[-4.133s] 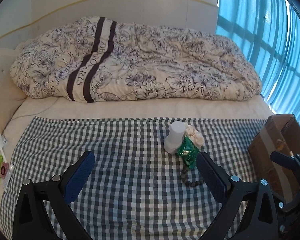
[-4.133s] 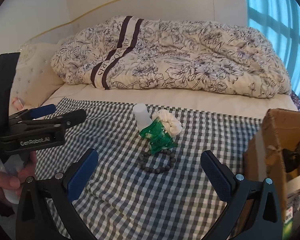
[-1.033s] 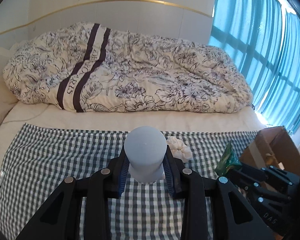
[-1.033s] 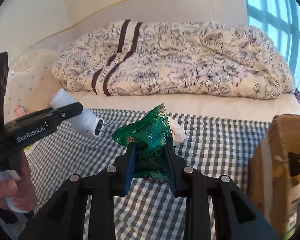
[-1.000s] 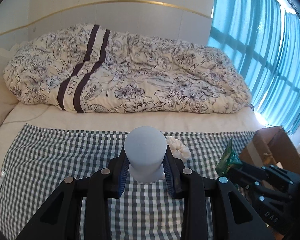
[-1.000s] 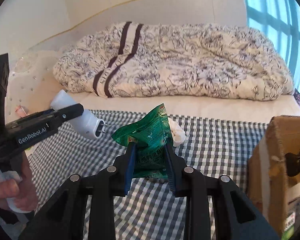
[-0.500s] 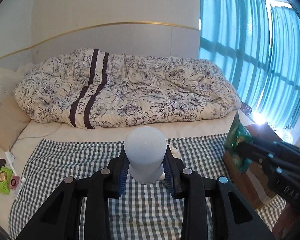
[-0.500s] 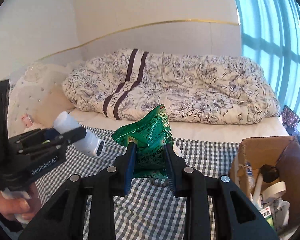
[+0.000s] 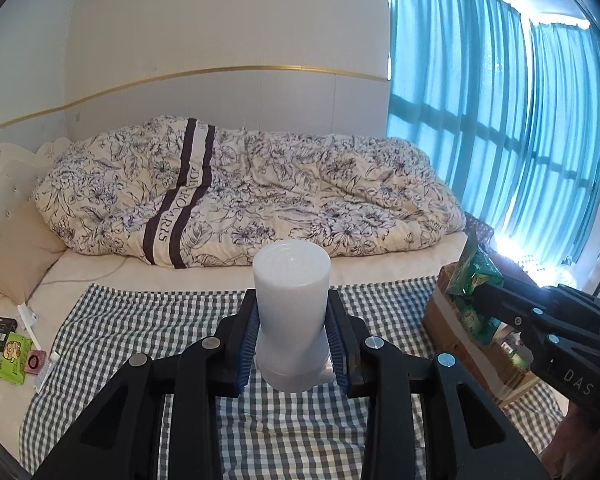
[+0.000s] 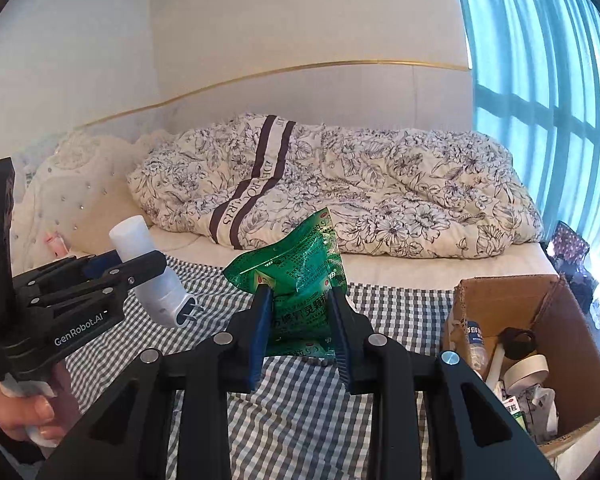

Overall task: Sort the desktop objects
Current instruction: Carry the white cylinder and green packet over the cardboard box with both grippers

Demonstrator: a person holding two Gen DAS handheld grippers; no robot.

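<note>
So biggest thing in play is the cardboard box [image 10: 572, 344] sitting off the right edge of the checkered cloth [image 10: 300, 408] on the bed, top flaps open, already holding tape rolls, a small bottle and other bits, so I'd guess that's where stuff gets sorted into. It looks stiff enough to take drops without being held. Next down, the white plug-in light [image 9: 291, 312]: the left tool [image 9: 292, 344] has its blue pads pressed against both sides of the lower body, holding it up off the cloth, dome end pointing away from the camera. From the right wrist view you can see two metal prongs sticking out the base. It looks like smooth hard plastic, probably light but slippery, and being round it could twist in the grip, so squeezing the narrower lower section like this seems the right call, keeping clear of the prongs. Then the green foil packet [image 10: 300, 280]: the right tool [image 10: 300, 332] is pinched shut on its lower part, the top fanning out crumpled above the pads. Thin, soft, basically weightless I'd say; a pinch on any flat bit works, though crinkly foil can slide. Smallest, a few beads [image 10: 318, 361] peek out just under the packet, lying on the cloth.
</note>
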